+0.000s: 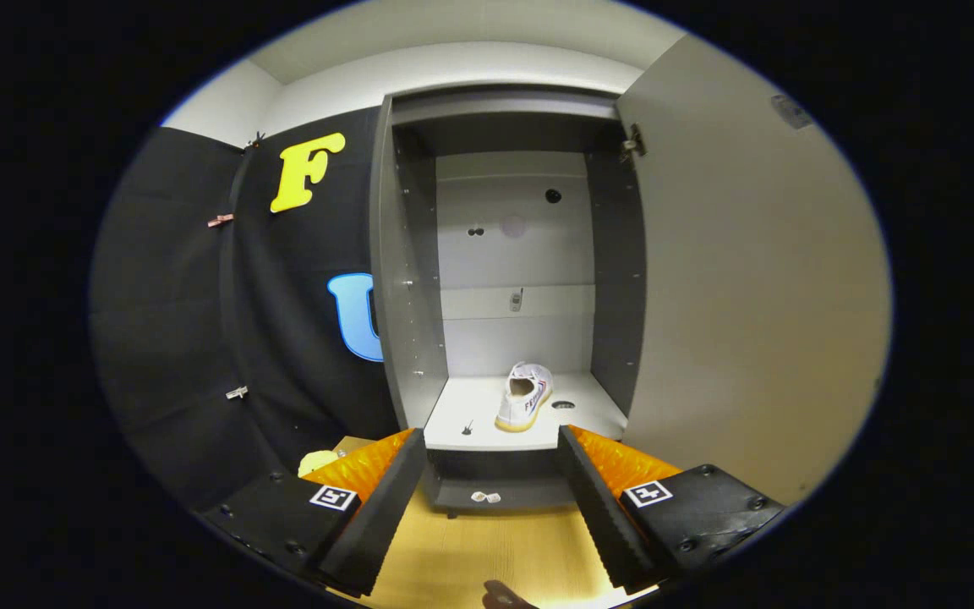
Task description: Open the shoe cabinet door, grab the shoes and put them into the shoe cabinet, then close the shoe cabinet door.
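The grey shoe cabinet [407, 279] stands straight ahead with its door [749, 288] swung wide open to the right. A white shoe [525, 396] with a tan sole lies on the cabinet's bottom shelf [470, 423], heel toward me, right of the shelf's middle. My gripper [493, 440] is open, fingers spread wide with nothing between them. The fingertips sit just short of the shelf's front edge, and the shoe lies beyond them inside the cabinet.
A wooden floor [487, 558] runs under the fingers up to the cabinet's base. A small pale yellow object [316, 462] lies on the floor left of the left finger. Black cloth wall [199, 321] stands to the cabinet's left. A dark thing [504, 596] pokes in below the fingers.
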Demonstrator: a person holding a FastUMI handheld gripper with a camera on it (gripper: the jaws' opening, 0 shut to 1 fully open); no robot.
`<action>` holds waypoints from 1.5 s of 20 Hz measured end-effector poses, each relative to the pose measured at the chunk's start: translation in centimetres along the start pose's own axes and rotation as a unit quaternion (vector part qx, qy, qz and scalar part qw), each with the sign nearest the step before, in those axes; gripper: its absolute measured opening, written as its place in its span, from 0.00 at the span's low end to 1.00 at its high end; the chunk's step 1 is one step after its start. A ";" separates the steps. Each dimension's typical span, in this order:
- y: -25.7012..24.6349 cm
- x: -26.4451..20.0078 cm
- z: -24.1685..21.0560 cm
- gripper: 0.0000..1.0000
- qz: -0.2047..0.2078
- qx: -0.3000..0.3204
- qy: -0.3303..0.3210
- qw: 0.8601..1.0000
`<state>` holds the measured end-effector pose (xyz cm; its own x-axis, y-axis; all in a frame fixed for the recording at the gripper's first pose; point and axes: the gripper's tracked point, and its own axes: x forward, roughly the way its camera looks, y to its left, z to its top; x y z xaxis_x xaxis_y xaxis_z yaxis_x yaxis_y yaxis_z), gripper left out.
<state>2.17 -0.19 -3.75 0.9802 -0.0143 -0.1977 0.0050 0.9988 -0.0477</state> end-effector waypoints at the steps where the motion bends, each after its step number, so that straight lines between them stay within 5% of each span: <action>1: -0.5 -1.9 0.5 0.99 0.001 0.005 -0.009 1.000; 8: -7.9 -13.3 3.7 0.98 -0.013 0.032 -0.070 0.997; 13: -17.5 -17.1 3.6 0.98 -0.016 0.020 -0.089 0.996; 22: -28.4 -14.0 1.4 0.98 -0.016 0.035 -0.054 0.998; 30: -29.2 -9.9 -0.3 0.98 0.032 0.038 -0.023 0.999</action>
<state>-7.69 -29.26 -0.73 0.9871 0.0496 -0.1525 -0.0444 0.9983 0.0378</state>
